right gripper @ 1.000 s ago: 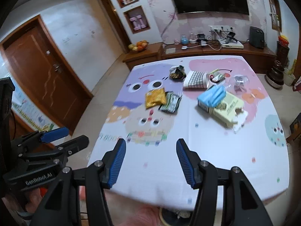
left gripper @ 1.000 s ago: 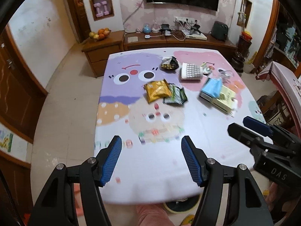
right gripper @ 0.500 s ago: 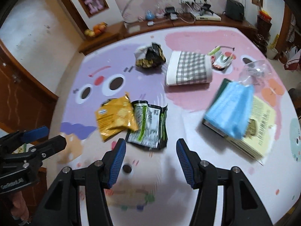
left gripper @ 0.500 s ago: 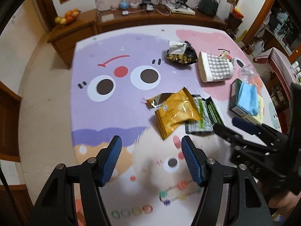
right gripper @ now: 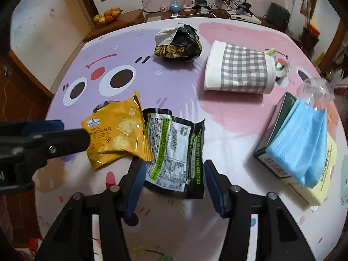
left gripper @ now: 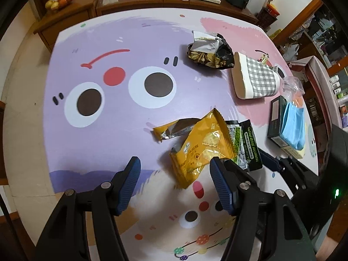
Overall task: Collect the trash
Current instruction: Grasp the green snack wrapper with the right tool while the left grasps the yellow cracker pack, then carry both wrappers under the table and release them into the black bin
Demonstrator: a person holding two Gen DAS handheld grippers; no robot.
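Observation:
An empty yellow cracker wrapper (left gripper: 200, 145) (right gripper: 117, 132) lies on the cartoon tablecloth, partly over a green-and-black wrapper (right gripper: 174, 150) (left gripper: 245, 143). A crumpled black-and-gold wrapper (left gripper: 208, 52) (right gripper: 178, 43) lies farther back. My left gripper (left gripper: 174, 178) is open, just short of the yellow wrapper's near end. My right gripper (right gripper: 171, 180) is open, its jaws either side of the green wrapper's near edge. A small crumpled green-white wrapper (right gripper: 280, 65) sits behind the checked basket.
A grey-checked fabric basket (right gripper: 239, 69) (left gripper: 256, 80) lies on its side at right. A blue face mask (right gripper: 300, 145) (left gripper: 293, 126) rests on a dark box and a yellow book (right gripper: 313, 187). Clear crumpled plastic (right gripper: 315, 87) lies beyond. A wooden sideboard (left gripper: 71, 6) stands behind the table.
Both grippers moved forward and down over the table, closing in on the wrappers. The left one now reaches the yellow wrapper, the right one the green wrapper. Both stayed open.

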